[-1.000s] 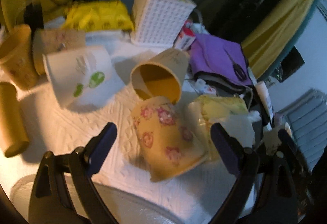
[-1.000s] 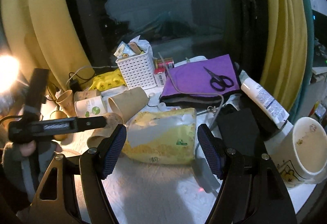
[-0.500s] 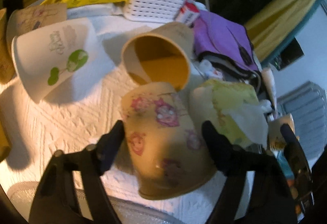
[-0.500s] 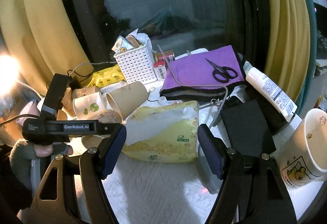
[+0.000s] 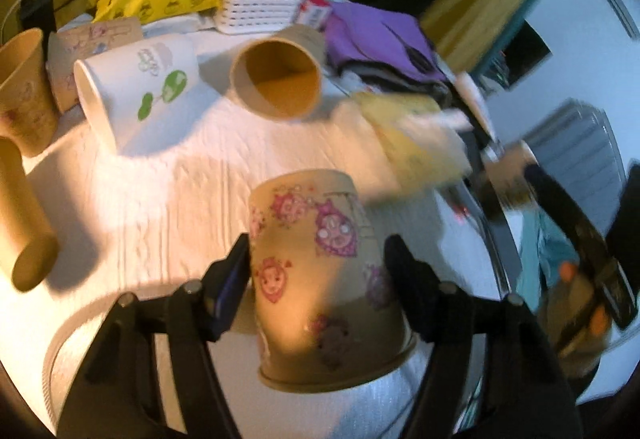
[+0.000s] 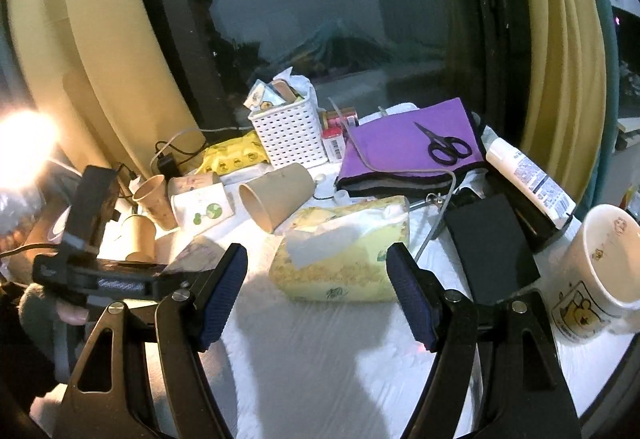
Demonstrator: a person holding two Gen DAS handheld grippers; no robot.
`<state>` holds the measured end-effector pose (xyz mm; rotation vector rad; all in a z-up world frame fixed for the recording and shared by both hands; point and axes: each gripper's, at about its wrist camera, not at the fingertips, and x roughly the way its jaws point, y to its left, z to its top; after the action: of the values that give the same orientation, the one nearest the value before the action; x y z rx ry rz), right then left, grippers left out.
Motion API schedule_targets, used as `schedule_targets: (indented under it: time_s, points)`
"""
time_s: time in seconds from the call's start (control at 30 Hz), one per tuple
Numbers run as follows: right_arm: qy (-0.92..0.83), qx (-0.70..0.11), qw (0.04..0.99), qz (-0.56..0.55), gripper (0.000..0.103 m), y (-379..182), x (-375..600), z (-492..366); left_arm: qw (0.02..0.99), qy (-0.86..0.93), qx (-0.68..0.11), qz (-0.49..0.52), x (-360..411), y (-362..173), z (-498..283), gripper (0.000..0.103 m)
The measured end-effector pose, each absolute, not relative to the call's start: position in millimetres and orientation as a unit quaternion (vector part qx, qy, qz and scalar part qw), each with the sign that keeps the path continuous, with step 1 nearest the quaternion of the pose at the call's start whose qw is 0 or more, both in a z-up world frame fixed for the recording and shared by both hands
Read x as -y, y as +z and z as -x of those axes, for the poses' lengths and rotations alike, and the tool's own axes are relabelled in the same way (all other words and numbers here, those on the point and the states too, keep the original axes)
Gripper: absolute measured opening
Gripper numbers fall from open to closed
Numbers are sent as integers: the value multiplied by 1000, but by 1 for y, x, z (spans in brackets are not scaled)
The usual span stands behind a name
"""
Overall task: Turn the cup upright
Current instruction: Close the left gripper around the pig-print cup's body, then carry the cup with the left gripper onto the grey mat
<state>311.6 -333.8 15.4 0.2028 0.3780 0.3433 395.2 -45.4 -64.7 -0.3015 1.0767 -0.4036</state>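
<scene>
My left gripper [image 5: 318,259] is shut on a tan paper cup with pink cartoon prints [image 5: 320,263]. The cup's base points away from the camera and its rim is nearest the camera; it is held off the white cloth. In the right wrist view the left gripper [image 6: 192,259] holds that cup [image 6: 200,253] at the left. My right gripper [image 6: 316,295] is open and empty, above the cloth in front of a yellow tissue pack [image 6: 344,251].
A plain brown cup [image 5: 278,79] and a white cup with green prints [image 5: 136,87] lie on their sides. More paper cups [image 5: 22,95] stand at the left. A white basket [image 6: 290,129], purple cloth with scissors [image 6: 444,149], a tube [image 6: 528,177] and a mug [image 6: 600,271] crowd the table.
My left gripper closed on the printed cup and lifted it back from the brown cup. The right gripper stayed open and barely moved.
</scene>
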Motion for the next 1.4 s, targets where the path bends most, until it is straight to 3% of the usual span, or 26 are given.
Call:
schedule_targets:
  time_s: [0.6,0.87,1.4]
  points:
    - [168,-231,952,-105,75,-35,296,-202,831,-298,-460,-93,74,-43,-235,68]
    - [155,-254,948,-110,75,-61,287,-168,797,-348,-455,-192,79,-62,-205,68]
    - [152,-258,950,-86,75,-61,276,-150,701,-479,-423,-316,101,-73,-187,68]
